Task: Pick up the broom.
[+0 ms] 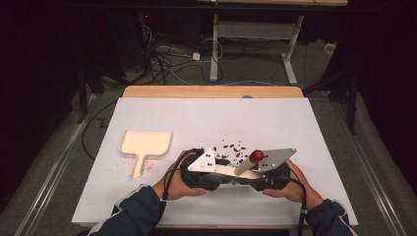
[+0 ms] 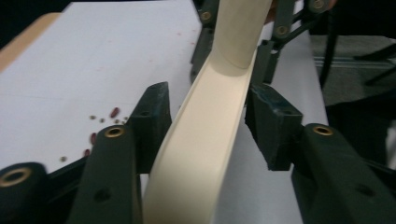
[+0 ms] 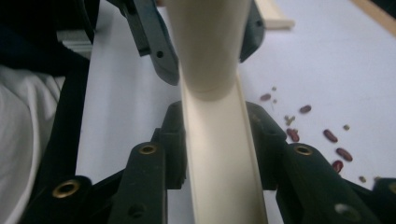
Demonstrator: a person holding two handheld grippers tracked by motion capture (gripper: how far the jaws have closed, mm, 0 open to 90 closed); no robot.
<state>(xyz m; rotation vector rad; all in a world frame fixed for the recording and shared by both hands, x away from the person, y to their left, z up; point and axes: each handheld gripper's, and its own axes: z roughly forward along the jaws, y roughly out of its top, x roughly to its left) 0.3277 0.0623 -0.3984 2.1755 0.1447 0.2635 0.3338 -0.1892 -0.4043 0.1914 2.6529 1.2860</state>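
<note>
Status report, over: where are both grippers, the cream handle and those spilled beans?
Right gripper shut on cream handle. Left gripper open, loose around its other end. Beans scattered just beyond; dustpan off left, nothing blocking.

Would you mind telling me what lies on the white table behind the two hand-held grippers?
Scattered dark red beans lie on the white table just behind them; any beans directly beneath the grippers and the cream scoop are hidden.

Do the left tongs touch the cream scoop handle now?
Apart. In the left gripper view, the cream handle passes between the left tongs, and a white gap shows beside the right pad.
</note>
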